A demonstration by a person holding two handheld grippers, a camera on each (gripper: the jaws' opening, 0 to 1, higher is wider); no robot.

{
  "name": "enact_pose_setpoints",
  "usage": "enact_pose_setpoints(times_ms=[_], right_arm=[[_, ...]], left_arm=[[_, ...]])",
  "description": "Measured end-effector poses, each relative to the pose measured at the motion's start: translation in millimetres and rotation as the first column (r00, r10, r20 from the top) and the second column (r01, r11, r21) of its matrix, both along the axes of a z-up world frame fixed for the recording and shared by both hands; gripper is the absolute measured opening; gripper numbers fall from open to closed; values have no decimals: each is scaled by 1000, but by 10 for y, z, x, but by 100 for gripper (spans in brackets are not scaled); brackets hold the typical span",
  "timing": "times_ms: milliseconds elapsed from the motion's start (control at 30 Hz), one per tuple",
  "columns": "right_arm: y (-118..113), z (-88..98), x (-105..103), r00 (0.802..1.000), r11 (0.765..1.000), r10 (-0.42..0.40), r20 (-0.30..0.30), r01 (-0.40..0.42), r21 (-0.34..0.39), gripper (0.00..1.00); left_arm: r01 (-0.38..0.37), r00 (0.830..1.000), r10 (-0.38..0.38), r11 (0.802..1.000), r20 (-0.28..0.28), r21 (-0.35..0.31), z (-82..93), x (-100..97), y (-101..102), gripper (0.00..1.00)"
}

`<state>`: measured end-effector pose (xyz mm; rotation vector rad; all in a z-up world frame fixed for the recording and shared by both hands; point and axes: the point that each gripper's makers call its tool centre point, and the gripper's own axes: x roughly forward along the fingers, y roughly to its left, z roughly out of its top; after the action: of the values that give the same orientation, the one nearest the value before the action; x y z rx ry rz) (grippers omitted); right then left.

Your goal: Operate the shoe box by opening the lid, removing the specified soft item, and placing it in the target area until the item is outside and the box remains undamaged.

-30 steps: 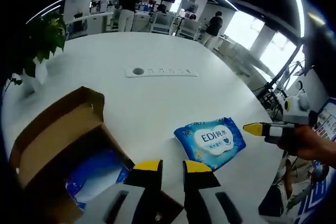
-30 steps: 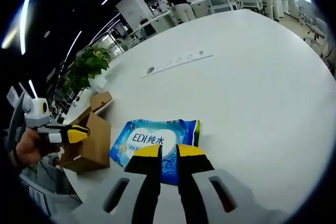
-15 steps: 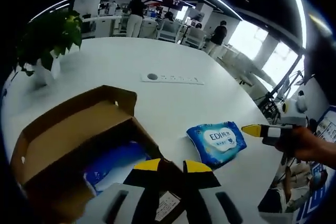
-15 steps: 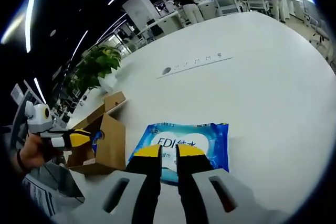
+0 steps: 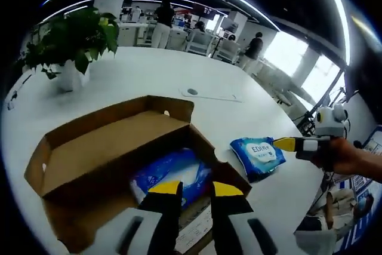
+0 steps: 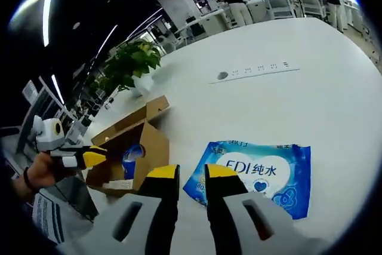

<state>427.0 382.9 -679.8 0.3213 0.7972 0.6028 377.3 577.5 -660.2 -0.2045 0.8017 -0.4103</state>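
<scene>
With lid folded back, shoe box (image 5: 113,159) sits open on white bench (image 5: 149,76); second blue pack (image 5: 173,174) lies inside, exposed for access. Wipes pack (image 6: 256,174) lies flat on bench just beside box, outside it, so removal step judged done. Left tool (image 5: 191,188) hovers over box front edge, jaws slightly apart, empty. Right tool (image 6: 185,171) over pack's near edge, jaws slightly apart, gripping nothing. Potted plant (image 5: 71,40) well apart, behind box

The left claw (image 5: 191,187) hides the near part of the blue plastic wipes pack (image 5: 173,174) inside the open brown cardboard shoe box (image 5: 95,159); its print is unreadable.
</scene>
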Motion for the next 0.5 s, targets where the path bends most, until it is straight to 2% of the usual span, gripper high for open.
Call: enact_pose_setpoints(times_ms=[267, 500], right_arm=[[404, 7, -130, 991, 991, 133, 21, -132, -32, 28], [744, 4, -227, 965, 964, 260, 39, -256, -75, 34]], left_arm=[[-34, 999, 33, 999, 42, 3, 51, -198, 412, 24], [-65, 996, 64, 998, 61, 14, 49, -371, 703, 27]])
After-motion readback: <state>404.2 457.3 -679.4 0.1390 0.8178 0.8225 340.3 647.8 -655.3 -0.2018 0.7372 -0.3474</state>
